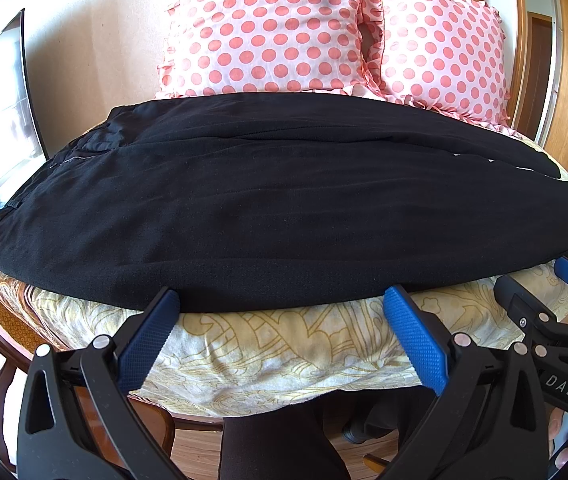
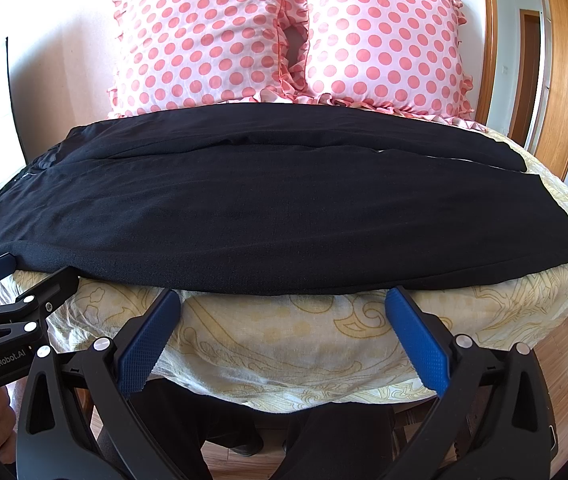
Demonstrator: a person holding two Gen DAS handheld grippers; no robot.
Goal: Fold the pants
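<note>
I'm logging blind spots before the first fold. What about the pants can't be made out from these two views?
- Pants waistband end: in the right wrist view, cut off by the left image edge.
- Fabric detail on the pants: both views, lost in uniform black.
- Cloth under the pants: covered by them in both views.

2 pink polka-dot pillows [image 2: 287, 36] vs pale wall [image 1: 96, 48], wood door frame [image 2: 563, 60] rt, bright daylight.
</note>
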